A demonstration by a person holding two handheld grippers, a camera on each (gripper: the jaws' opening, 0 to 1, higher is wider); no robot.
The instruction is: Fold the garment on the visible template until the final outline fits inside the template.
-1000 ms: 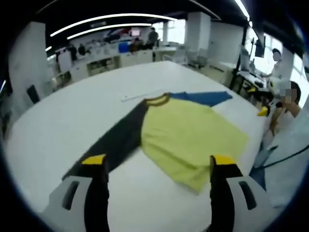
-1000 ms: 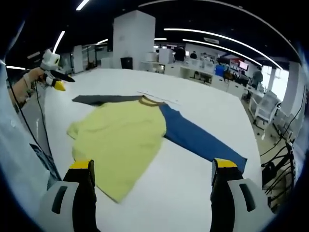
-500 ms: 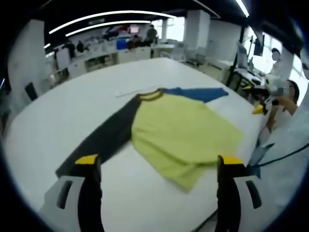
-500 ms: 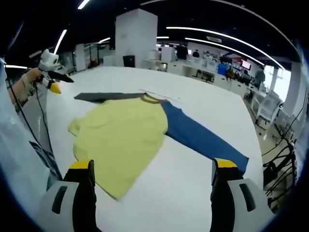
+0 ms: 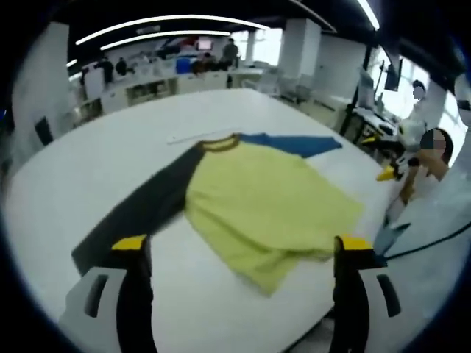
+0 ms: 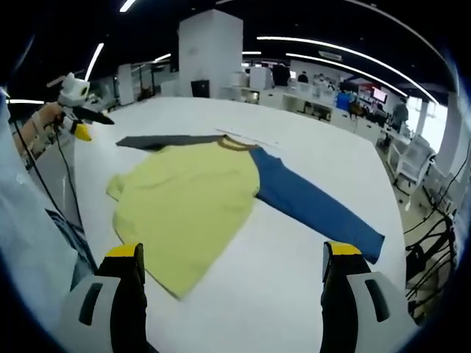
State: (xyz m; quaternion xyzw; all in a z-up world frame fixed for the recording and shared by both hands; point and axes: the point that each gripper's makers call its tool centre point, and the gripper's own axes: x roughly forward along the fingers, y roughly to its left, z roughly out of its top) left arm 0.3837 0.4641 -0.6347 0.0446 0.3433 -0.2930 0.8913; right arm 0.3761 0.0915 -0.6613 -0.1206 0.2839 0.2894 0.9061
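Yellow garment (image 5: 272, 206), grey and blue sleeves

Garment (image 5: 265, 202) flat on table (image 5: 81, 184)

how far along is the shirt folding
Nothing looks done yet: the yellow shirt lies spread flat on the white table, its blue sleeve and dark grey sleeve both stretched straight out. Nothing is in hand either: the right gripper and left gripper hang above the table's near edge, jaws apart and empty. All folds remain, sleeves first, probably. I cannot make out a template outline.
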